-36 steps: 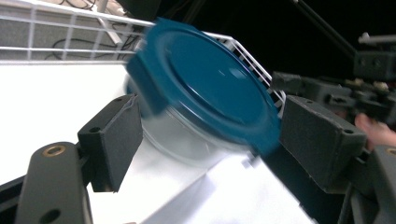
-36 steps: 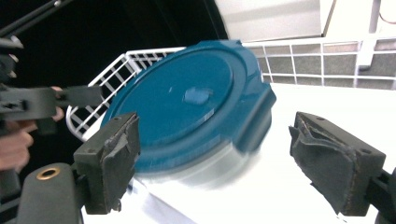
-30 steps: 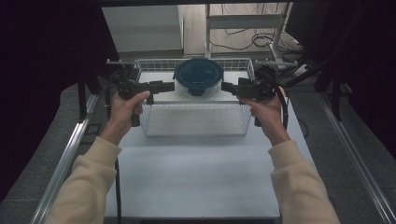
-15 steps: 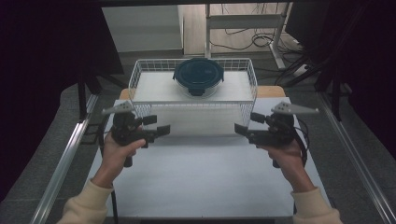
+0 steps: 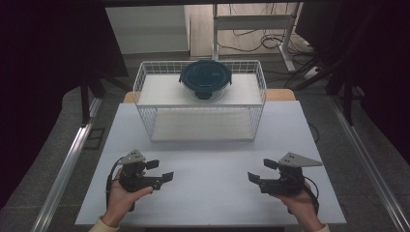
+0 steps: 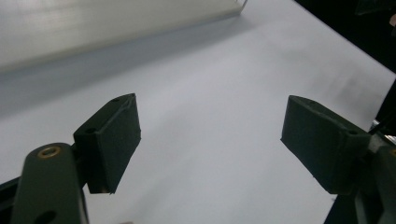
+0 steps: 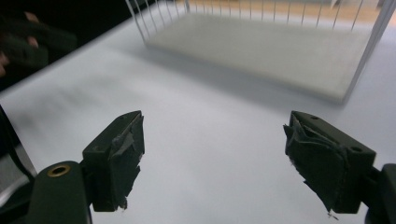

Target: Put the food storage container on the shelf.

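A round container with a dark blue lid (image 5: 206,79) sits on the upper shelf of a white wire basket (image 5: 145,82) at the back of the white table (image 5: 208,154). My left gripper (image 5: 159,170) is held low at the front left, open with nothing between its pads (image 6: 114,135). My right gripper (image 5: 259,170) is at the front right, also open and empty, its worn pads (image 7: 119,156) wide apart. The wire basket (image 7: 373,42) stands ahead of it in the right gripper view. Both grippers point toward each other across the table.
Metal rails (image 5: 67,164) run along both sides of the table. A desk frame (image 5: 251,21) and cables (image 5: 270,41) lie on the floor behind. The other hand with its gripper (image 7: 28,39) shows at the upper left of the right gripper view.
Both grippers have pulled back from the sides of the container in the basket to the front of the table. The container stays on the upper shelf.
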Tool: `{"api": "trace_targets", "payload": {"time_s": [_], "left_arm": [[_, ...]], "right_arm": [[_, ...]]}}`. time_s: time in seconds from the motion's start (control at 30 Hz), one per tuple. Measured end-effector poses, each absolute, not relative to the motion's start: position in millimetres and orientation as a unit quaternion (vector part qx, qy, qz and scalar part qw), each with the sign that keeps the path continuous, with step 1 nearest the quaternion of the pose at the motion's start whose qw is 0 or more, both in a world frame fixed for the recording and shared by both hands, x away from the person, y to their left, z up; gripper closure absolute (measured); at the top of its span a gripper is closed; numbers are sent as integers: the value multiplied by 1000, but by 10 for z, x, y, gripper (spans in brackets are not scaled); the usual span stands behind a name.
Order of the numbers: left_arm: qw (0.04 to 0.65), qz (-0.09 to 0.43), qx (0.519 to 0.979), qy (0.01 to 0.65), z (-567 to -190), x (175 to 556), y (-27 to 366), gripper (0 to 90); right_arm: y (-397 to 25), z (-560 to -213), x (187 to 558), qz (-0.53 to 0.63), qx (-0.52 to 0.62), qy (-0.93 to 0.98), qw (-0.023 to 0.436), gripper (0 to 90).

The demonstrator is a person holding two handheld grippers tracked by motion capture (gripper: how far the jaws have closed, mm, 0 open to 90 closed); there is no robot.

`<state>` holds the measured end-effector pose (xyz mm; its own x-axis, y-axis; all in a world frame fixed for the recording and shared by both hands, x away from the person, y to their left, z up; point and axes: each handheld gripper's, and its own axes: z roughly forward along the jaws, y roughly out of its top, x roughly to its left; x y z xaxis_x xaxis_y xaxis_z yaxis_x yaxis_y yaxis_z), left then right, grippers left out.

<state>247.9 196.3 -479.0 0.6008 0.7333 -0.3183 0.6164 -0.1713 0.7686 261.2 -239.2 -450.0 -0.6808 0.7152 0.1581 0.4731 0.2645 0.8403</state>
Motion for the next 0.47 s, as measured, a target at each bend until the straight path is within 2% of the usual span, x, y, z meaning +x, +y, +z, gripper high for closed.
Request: {"api": "trace_targets", "payload": {"time_s": [0.47], "left_arm": [[472, 89, 760, 438, -4732, 2453, 1957, 180]], "right_arm": [[-2402, -4480, 2590, 489, 371, 775, 147, 182]]}}
